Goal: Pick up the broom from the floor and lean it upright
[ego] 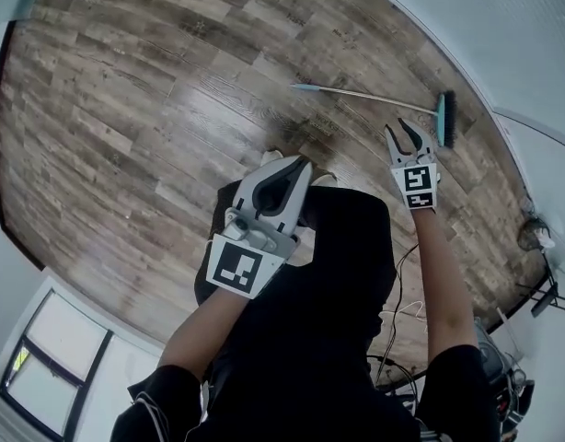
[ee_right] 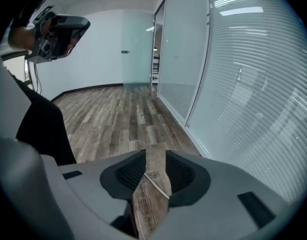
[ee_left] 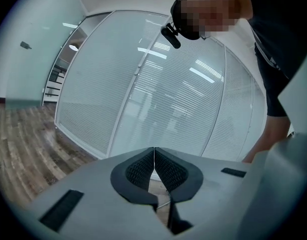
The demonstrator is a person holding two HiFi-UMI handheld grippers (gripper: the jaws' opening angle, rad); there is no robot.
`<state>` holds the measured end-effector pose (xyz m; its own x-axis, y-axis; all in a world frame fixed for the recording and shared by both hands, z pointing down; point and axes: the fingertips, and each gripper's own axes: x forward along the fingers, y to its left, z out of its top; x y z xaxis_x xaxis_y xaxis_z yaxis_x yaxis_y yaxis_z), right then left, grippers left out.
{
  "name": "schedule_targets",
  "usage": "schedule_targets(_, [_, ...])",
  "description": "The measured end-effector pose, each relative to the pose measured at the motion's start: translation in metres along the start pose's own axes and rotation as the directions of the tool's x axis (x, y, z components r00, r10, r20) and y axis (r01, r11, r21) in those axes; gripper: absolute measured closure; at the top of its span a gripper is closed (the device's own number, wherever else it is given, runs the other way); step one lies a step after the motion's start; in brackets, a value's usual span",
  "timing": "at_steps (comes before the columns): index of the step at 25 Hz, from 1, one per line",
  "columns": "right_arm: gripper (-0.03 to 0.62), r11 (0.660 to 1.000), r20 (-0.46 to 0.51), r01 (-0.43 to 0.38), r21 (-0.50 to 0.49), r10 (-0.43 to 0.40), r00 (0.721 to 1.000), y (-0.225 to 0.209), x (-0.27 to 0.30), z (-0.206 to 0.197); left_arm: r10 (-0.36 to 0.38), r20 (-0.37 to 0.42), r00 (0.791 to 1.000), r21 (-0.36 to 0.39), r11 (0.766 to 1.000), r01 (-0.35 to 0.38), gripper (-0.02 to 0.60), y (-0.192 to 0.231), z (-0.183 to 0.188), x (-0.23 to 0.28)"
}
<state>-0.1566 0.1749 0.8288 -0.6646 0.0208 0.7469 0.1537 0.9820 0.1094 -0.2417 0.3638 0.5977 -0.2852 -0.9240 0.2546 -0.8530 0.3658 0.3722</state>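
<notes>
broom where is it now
In the head view the broom lies flat on the wood floor at upper right, just beyond the tongs of the right gripper.

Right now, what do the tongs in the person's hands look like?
The left tongs and the right tongs are light grey plastic, tapering to points, with black ribbed pads inside. Each carries a white cube with black square markers. The person wears a black short-sleeved top.
</notes>
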Motion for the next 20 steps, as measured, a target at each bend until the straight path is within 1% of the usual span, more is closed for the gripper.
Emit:
schedule_targets(3, [0.465, 0.996, -0.057, -0.053, -0.069, 0.049, 0.997, 0.001, 0.05, -0.048, -0.004, -0.004, 1.0, -0.006, 1.0, 0.004, 0.561, 0.025, -0.038, 0.015])
schedule_targets(6, [0.465, 0.993, -0.111, -0.086, -0.082, 0.077, 0.991, 0.0, 0.099, -0.1, -0.003, 0.005, 1.0, -0.013, 1.0, 0.003, 0.561, 0.051, -0.077, 0.03])
schedule_targets(9, [0.465, 0.985, -0.183, -0.133, -0.109, 0.112, 0.977, 0.006, 0.148, -0.156, 0.005, 0.039, 0.999, -0.043, 0.999, -0.003, 0.561, 0.073, -0.108, 0.048])
schedule_targets(12, [0.465, 0.966, -0.24, -0.193, -0.173, 0.149, 0.959, 0.009, 0.193, -0.2, -0.022, 0.065, 0.998, -0.054, 0.998, 0.026, 0.561, 0.082, -0.134, 0.071])
schedule_targets(14, [0.465, 0.938, -0.291, -0.269, -0.218, 0.201, 0.935, 0.015, 0.218, -0.226, -0.041, 0.071, 0.997, -0.074, 0.996, 0.047, 0.561, 0.085, -0.149, 0.084])
schedule_targets(16, [0.465, 0.887, -0.364, -0.365, -0.282, 0.253, 0.896, 0.018, 0.237, -0.252, -0.061, 0.078, 0.995, -0.083, 0.994, 0.068, 0.561, 0.088, -0.164, 0.095])
schedule_targets(17, [0.465, 0.866, -0.392, -0.394, -0.307, 0.262, 0.882, 0.016, 0.245, -0.262, -0.072, 0.084, 0.994, -0.082, 0.994, 0.078, 0.561, 0.089, -0.17, 0.102])
schedule_targets(18, [0.465, 0.855, -0.408, -0.405, -0.322, 0.261, 0.875, 0.012, 0.253, -0.269, -0.08, 0.089, 0.993, -0.085, 0.993, 0.087, 0.561, 0.089, -0.175, 0.108])
schedule_targets(20, [0.465, 0.851, -0.415, -0.4, -0.341, 0.246, 0.876, 0.006, 0.269, -0.28, -0.085, 0.096, 0.992, -0.11, 0.989, 0.095, 0.561, 0.09, -0.179, 0.118])
